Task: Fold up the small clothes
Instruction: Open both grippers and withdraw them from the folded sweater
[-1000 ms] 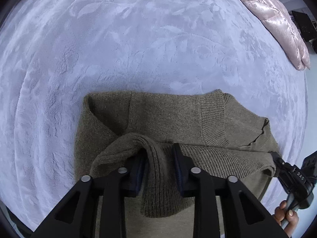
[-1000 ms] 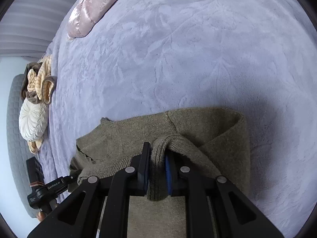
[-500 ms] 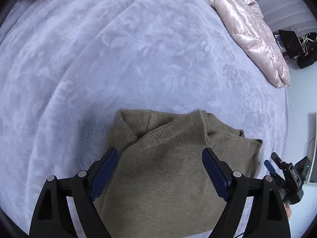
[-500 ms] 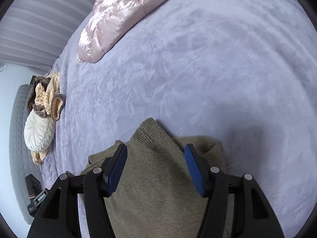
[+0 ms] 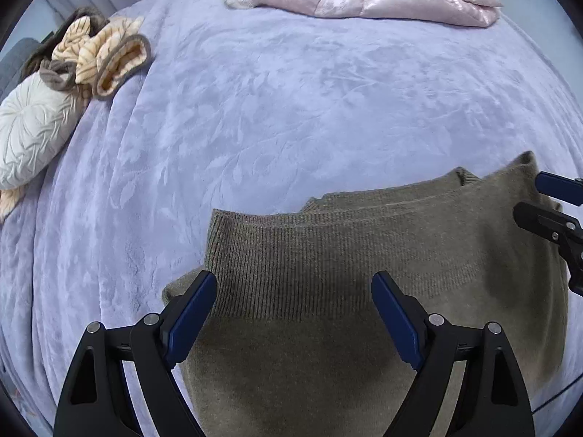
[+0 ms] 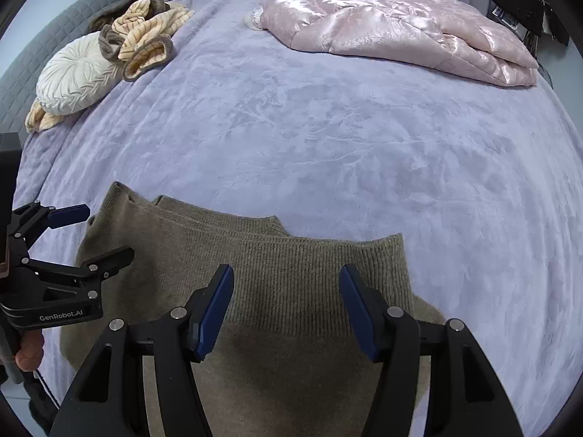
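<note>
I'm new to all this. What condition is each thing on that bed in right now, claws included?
Olive knitted sweater: folded, lying flat on the bed, held by neither claw.
Left claw: open, empty, over the sweater.
Right claw: open, empty, over the sweater.
Shiny pink quilted jacket: loosely heaped, unfolded.
Striped beige fleece garment: crumpled.
Round white pleated cushion: lying beside the fleece.
Lavender plush bedspread: spread out.

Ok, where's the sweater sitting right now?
The sweater lies folded on the purple blanket, at the near edge of both wrist views, under both open grippers, well short of the pink quilt at the far side.
</note>
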The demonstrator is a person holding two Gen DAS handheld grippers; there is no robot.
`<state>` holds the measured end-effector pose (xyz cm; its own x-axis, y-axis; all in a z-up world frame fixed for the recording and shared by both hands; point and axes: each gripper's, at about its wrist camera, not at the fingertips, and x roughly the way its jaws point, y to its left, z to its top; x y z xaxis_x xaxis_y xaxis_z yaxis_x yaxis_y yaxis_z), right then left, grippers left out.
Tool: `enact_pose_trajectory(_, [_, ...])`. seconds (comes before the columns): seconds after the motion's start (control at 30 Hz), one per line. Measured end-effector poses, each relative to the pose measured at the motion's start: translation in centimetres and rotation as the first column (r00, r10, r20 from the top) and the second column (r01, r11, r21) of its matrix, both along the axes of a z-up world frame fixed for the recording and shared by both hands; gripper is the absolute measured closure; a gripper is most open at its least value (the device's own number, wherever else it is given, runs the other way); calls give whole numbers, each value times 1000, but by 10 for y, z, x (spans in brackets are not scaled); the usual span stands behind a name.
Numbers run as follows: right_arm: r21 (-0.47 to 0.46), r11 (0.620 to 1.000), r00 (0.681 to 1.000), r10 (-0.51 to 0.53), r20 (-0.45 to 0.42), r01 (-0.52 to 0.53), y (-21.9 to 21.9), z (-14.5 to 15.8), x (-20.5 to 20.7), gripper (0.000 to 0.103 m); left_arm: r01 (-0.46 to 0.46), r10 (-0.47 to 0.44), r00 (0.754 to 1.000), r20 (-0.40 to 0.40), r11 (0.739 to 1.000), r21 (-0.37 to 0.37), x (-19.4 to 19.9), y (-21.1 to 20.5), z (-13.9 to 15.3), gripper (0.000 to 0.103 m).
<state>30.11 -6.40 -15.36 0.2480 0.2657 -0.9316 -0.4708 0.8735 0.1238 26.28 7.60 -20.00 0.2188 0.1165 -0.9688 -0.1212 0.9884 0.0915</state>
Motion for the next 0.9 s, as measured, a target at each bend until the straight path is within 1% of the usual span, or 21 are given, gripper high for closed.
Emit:
enact_pose_trajectory(0.07, [-32,999,999,-29,-20,28,-6,-14,9,39,-61,59,997,-58,998,-24,4,17,-21,16])
enact_pose_trajectory(0.13, [-56,995,995,-84,-60,80,-16,-30,18,39,-106,100,989,-108,993,-51,3,34,-40,16])
enact_pose_trajectory(0.2, [-26,992,987,-125,-104,123,-30,-43,23,39,-115,104,987,-120,989,-90,3,43,-48,16])
enact_pose_trajectory(0.27, [-4,992,985,-129,-112,129,-34,-46,25,39,-103,91,988,-122,990,-99,4,46,-50,16])
enact_pose_trajectory(0.43, [-38,996,990,-87,-111,84,-28,-49,24,34,-106,93,986,-136,990,-93,8,50,-57,15])
enact_pose_trajectory(0.53, [-61,995,991,-81,-109,74,-28,-38,21,34,-119,105,985,-136,989,-93,4,52,-49,15])
enact_pose_trajectory(0.6, [-36,996,993,-85,-78,82,-31,-18,12,33,-116,105,990,-98,988,-107,-7,53,-33,15])
enact_pose_trajectory(0.67, [-3,998,996,-70,-52,70,-36,0,-6,30,-119,112,992,-66,985,-127,-26,53,-20,15])
enact_pose_trajectory(0.73, [-6,999,998,-53,-27,52,-42,13,-30,28,-133,126,990,-61,980,-146,-46,52,-14,15])
enact_pose_trajectory(0.83, [-30,999,1000,-28,-13,27,-52,17,-69,27,-147,139,988,-61,979,-143,-87,49,-12,15])
enact_pose_trajectory(0.9, [-42,999,999,-20,-37,18,-57,13,-90,27,-157,149,986,-69,978,-134,-116,48,-14,15])
